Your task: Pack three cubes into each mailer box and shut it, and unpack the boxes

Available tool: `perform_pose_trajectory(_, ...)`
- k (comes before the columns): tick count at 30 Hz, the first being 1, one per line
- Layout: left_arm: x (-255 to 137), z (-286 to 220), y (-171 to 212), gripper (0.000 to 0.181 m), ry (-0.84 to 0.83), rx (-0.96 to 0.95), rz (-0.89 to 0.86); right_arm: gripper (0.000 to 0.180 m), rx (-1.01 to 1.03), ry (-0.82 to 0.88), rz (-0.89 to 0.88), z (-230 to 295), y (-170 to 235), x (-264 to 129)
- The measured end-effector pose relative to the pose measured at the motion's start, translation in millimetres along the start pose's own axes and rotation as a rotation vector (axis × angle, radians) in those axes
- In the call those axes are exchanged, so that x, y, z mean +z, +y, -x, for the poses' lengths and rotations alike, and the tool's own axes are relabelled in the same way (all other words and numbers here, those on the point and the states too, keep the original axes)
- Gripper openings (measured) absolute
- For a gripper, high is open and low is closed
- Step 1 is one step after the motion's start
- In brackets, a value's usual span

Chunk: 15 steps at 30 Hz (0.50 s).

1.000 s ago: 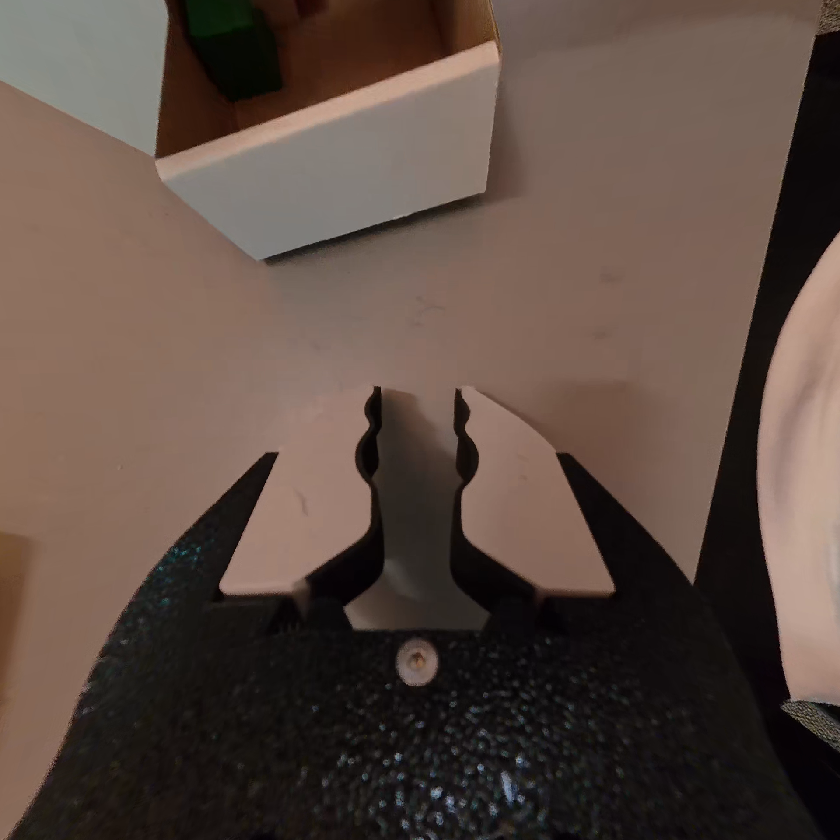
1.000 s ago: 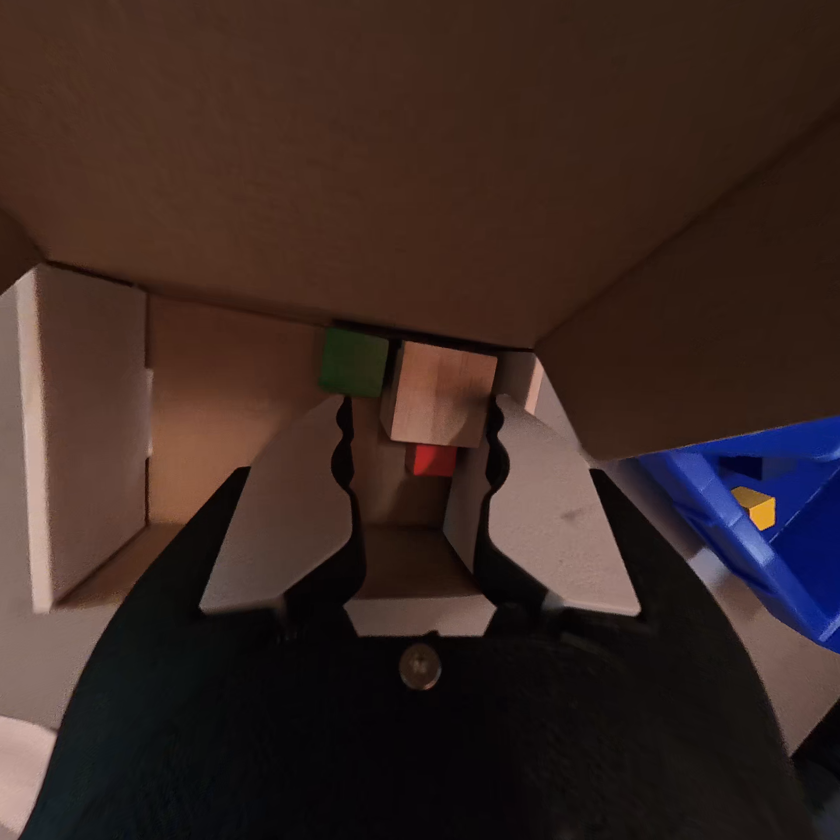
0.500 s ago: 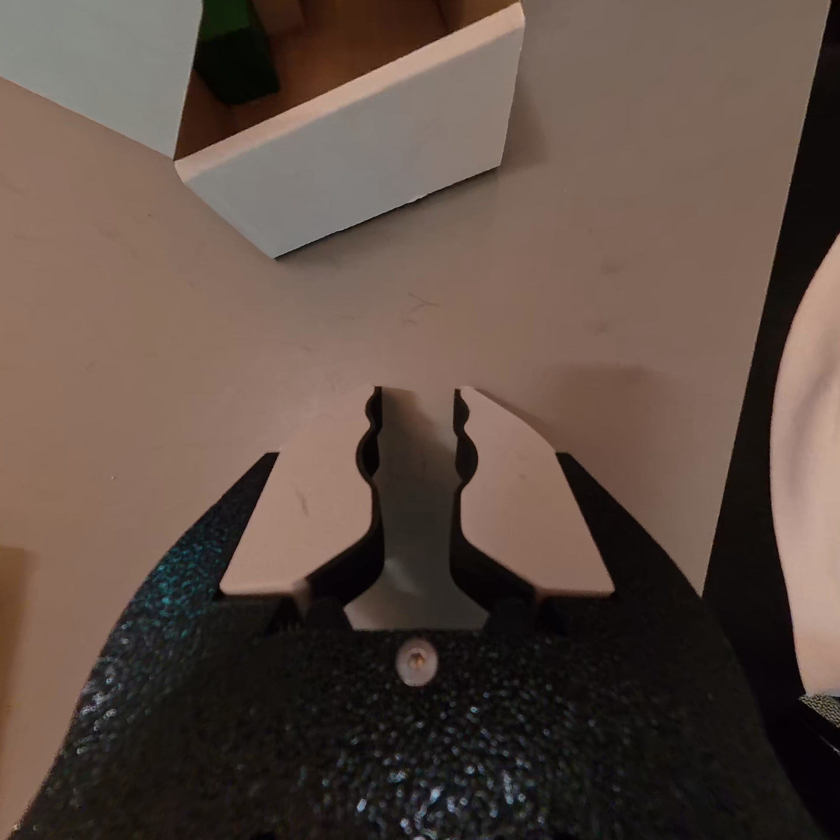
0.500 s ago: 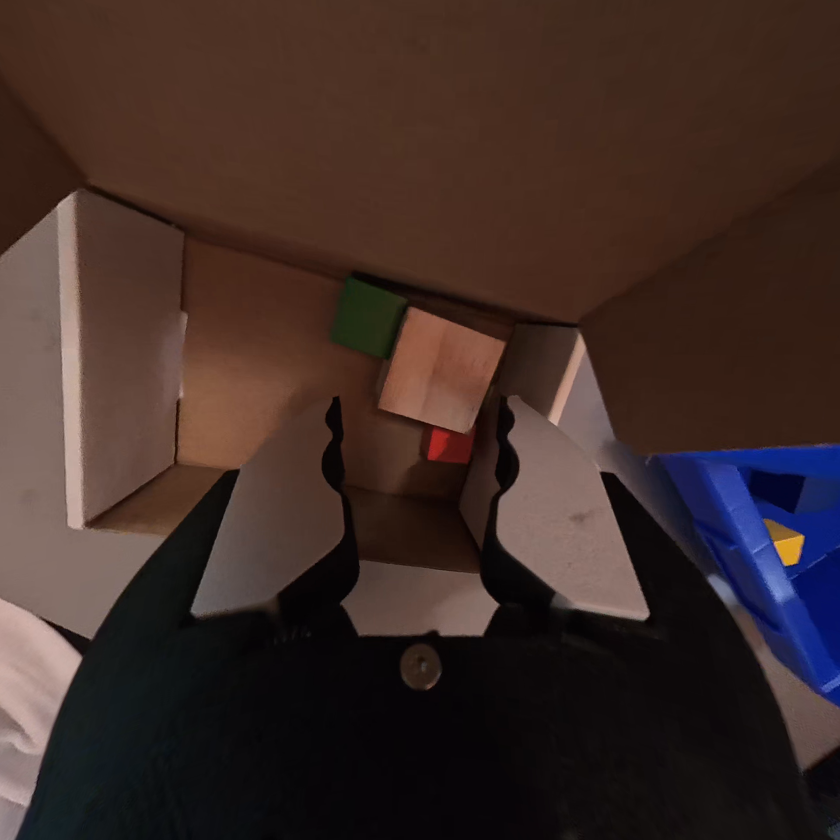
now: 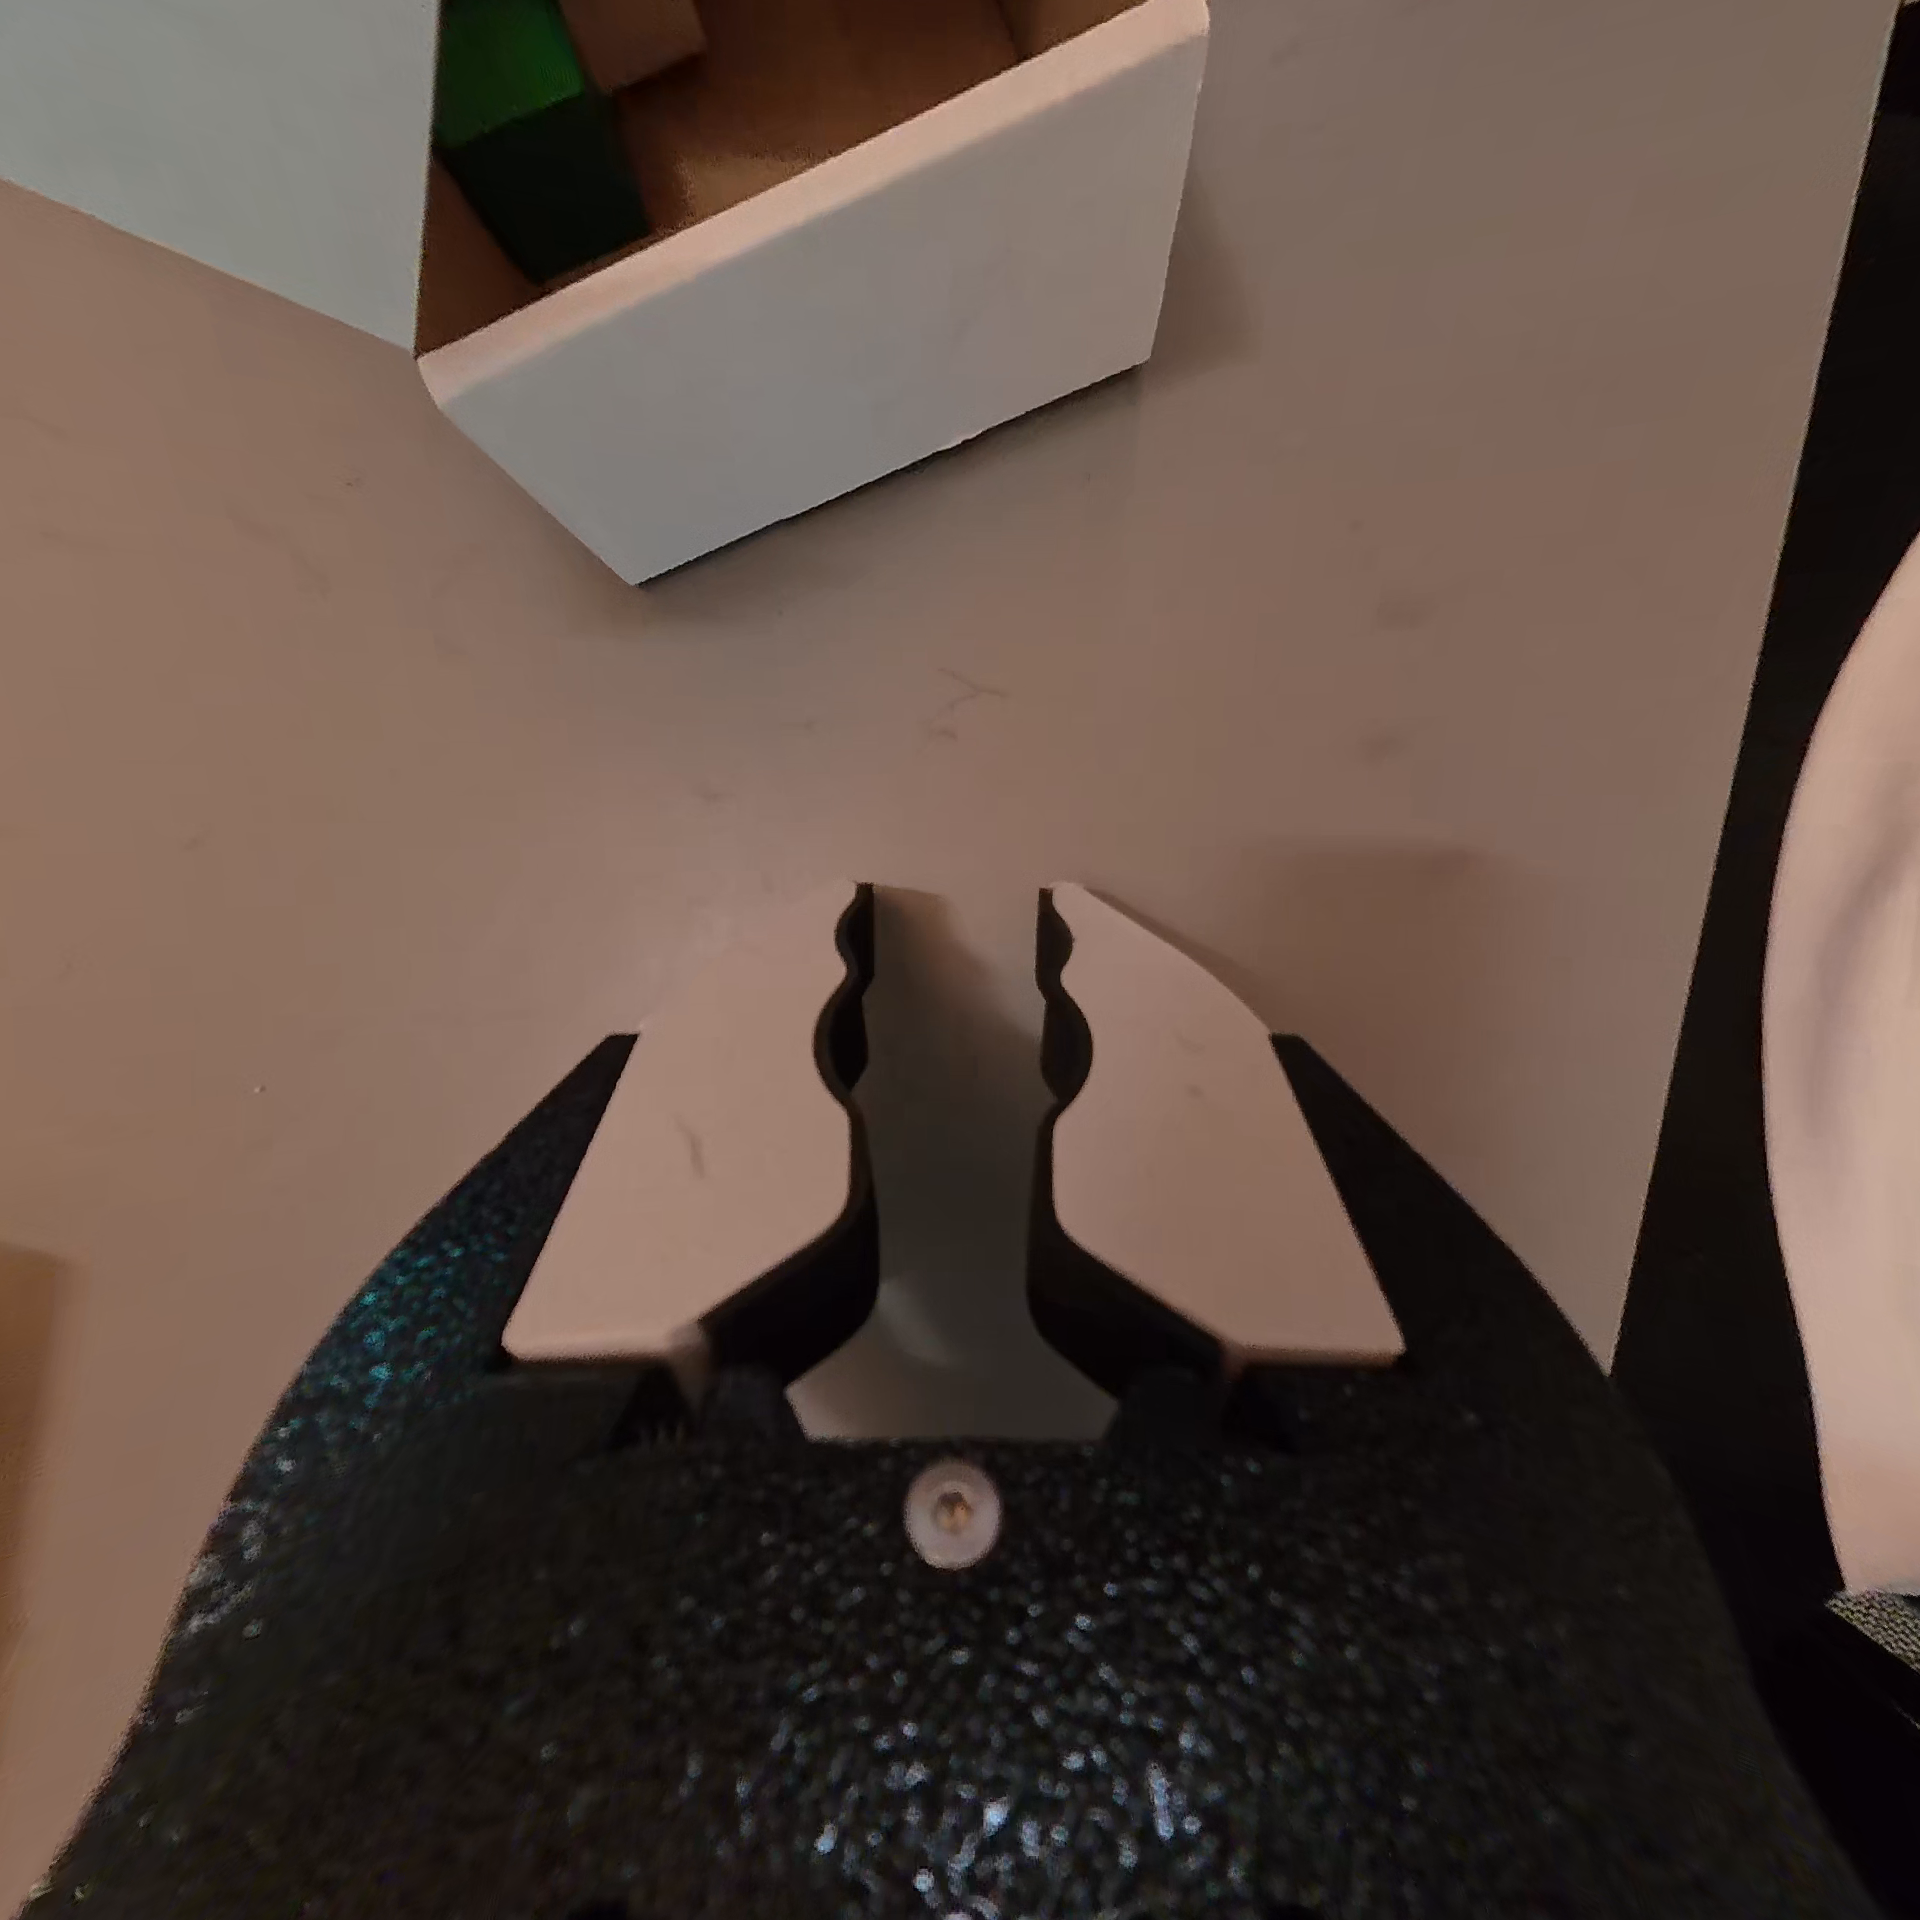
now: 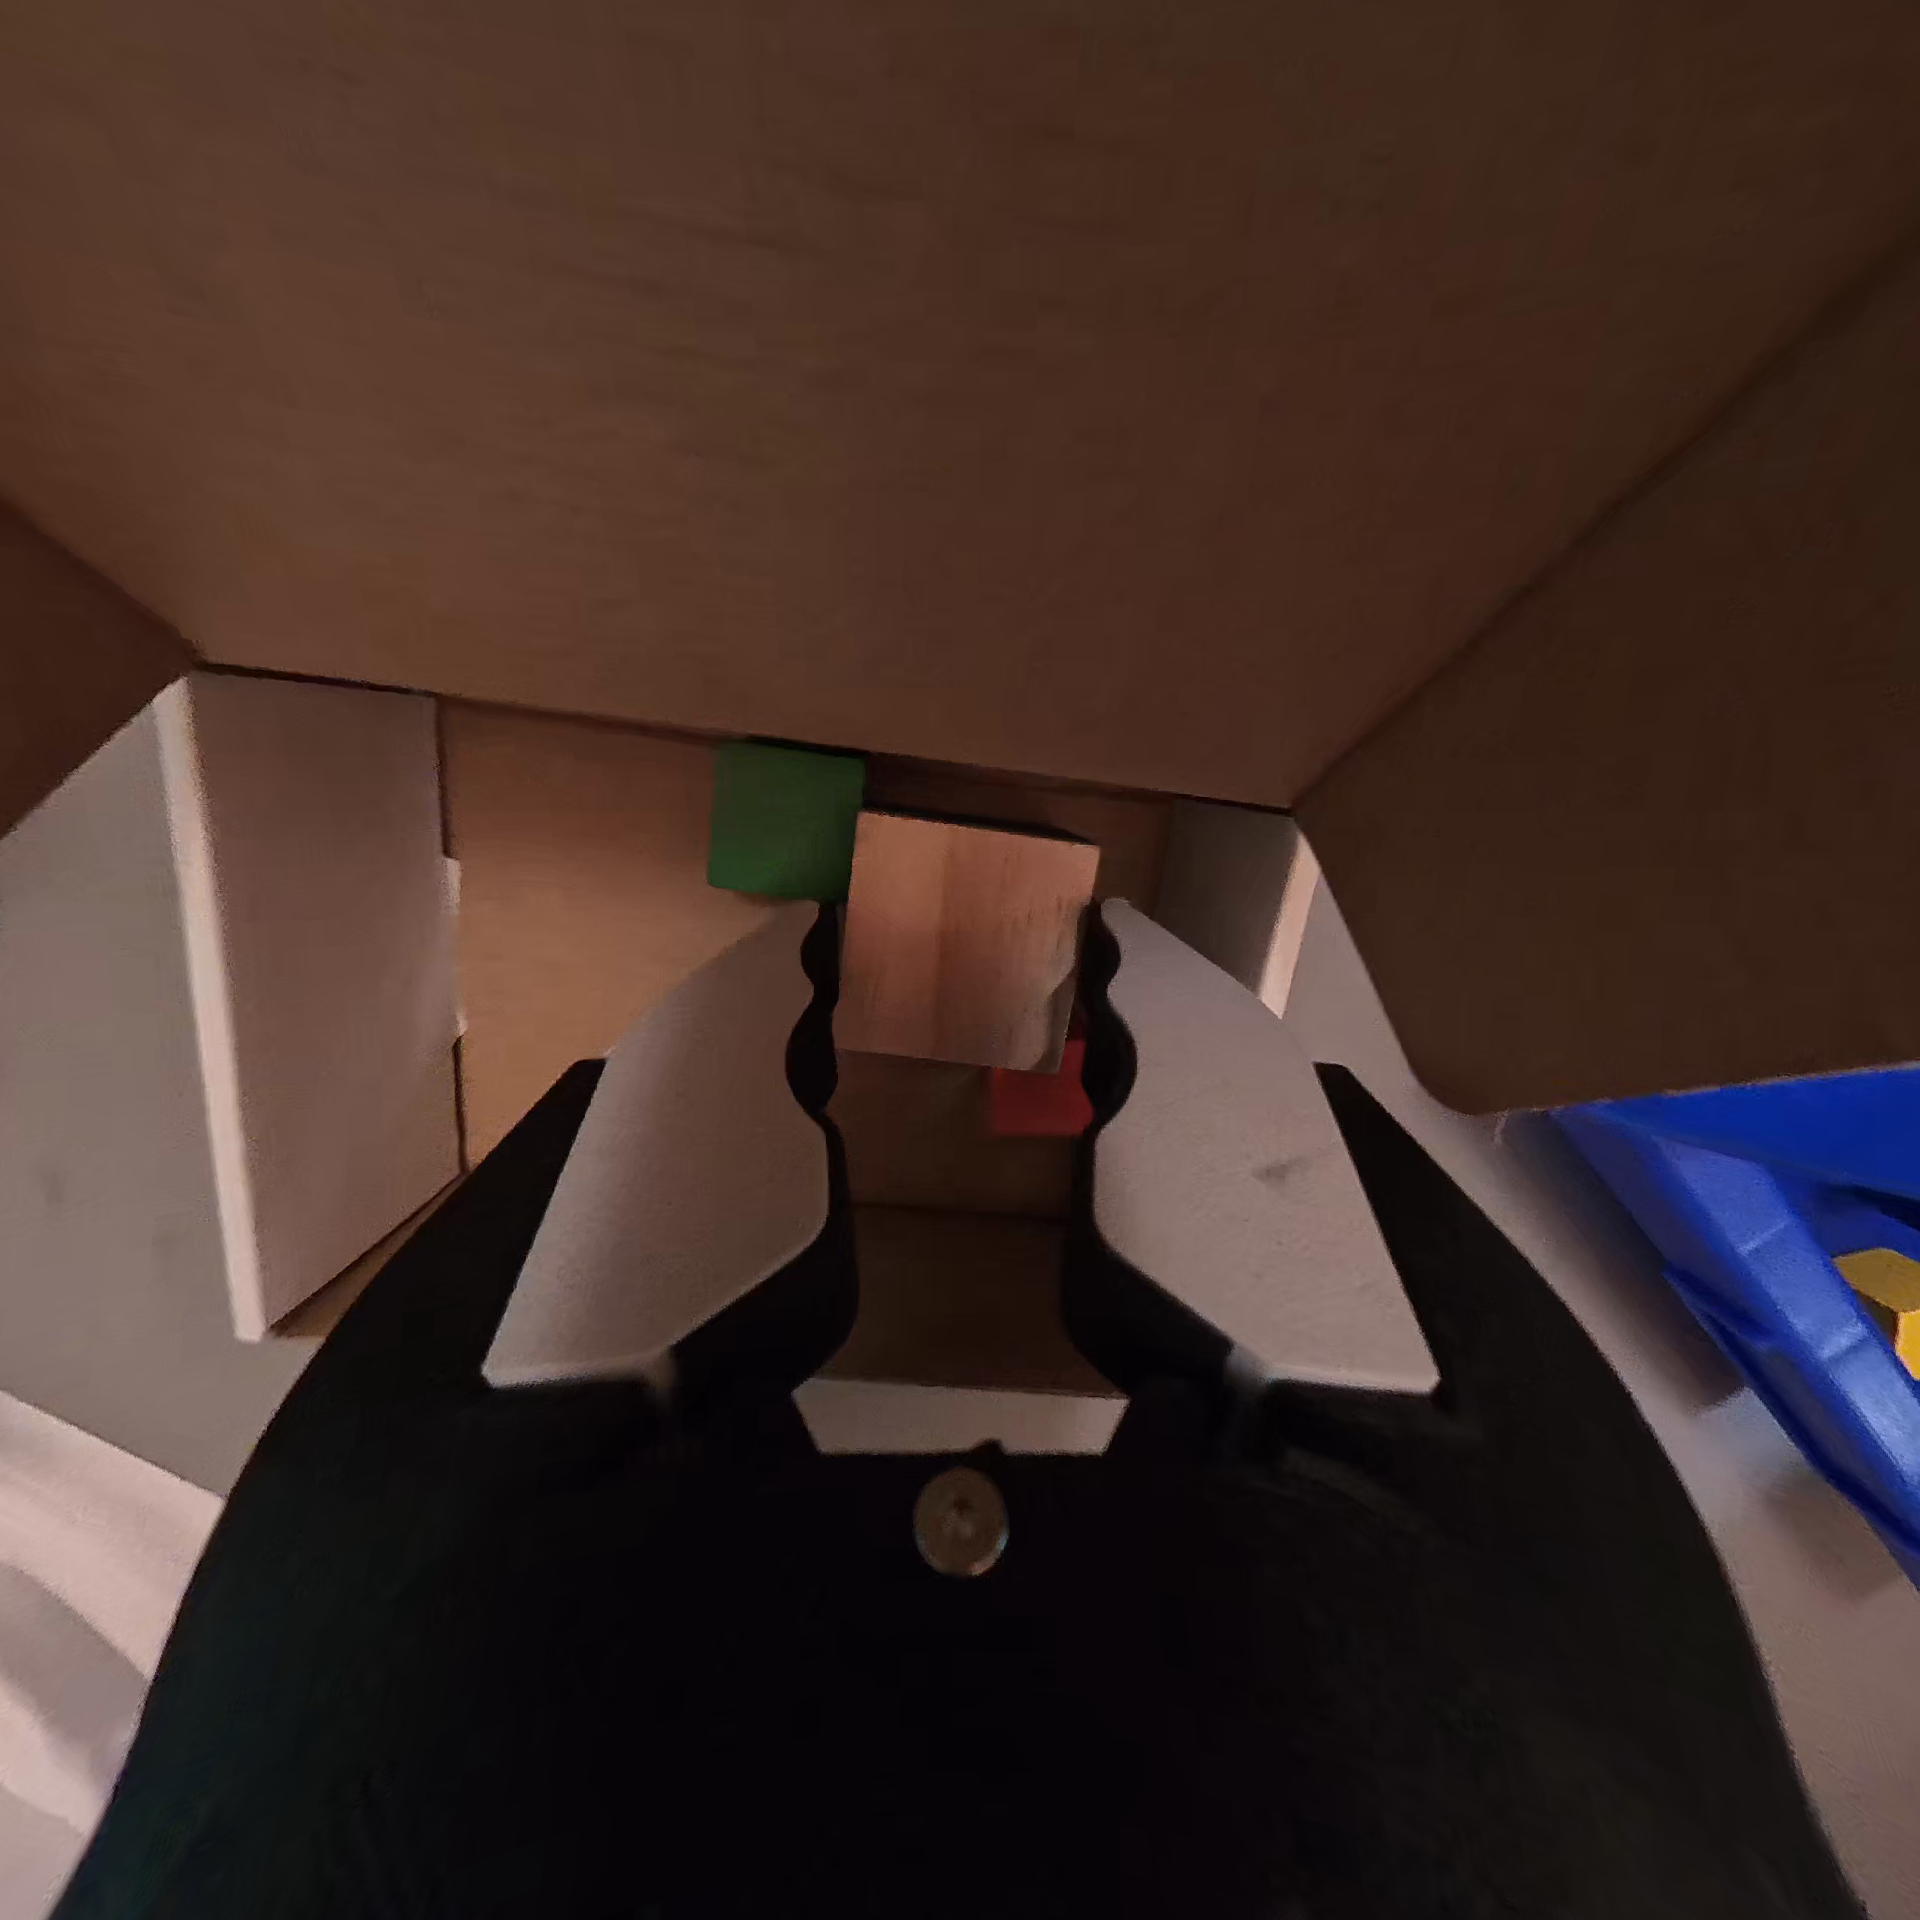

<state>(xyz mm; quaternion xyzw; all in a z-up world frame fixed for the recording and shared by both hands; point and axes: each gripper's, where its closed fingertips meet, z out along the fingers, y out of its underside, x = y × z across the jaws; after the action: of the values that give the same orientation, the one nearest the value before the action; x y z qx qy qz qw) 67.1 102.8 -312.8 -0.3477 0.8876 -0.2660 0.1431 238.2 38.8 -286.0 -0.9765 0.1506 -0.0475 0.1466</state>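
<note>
Inside mailer box (image 6: 322, 997), right tongs (image 6: 961, 914) flank squarely-aligned wooden cube (image 6: 966, 935).

Both views are dim and warm in colour. In the left view the surface (image 5: 1299, 644) looks pinkish brown, and a soft shadow lies under the box (image 5: 810, 343). Tiny glints sparkle on the black body of the hand-held gripper (image 5: 956, 904). The right view is darker. The open lid (image 6: 935, 364) shades the inside, and the wood cube (image 6: 966, 935) looks a bit blurry. Straight edges bend near the corners. The blue bin (image 6: 1766, 1226) is soft and smeared.
</note>
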Motion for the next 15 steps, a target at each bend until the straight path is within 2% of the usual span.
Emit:
perform_pose_trajectory(4,-1,2,2,0.029,-0.004,-0.008,-0.002,0.045,-0.060,0.001,-0.068,5,-3,-25)
perform_pose_trajectory(8,-3,5,4,0.029,-0.014,-0.011,0.000,0.045,-0.131,-0.078,-0.149,15,-4,-69)
perform_pose_trajectory(12,-3,5,4,0.029,-0.016,-0.012,0.001,0.045,-0.083,-0.012,-0.190,-28,4,-112)
perform_pose_trajectory(15,-3,6,4,0.029,-0.019,-0.007,0.003,0.045,0.034,0.136,-0.197,-95,11,-128)
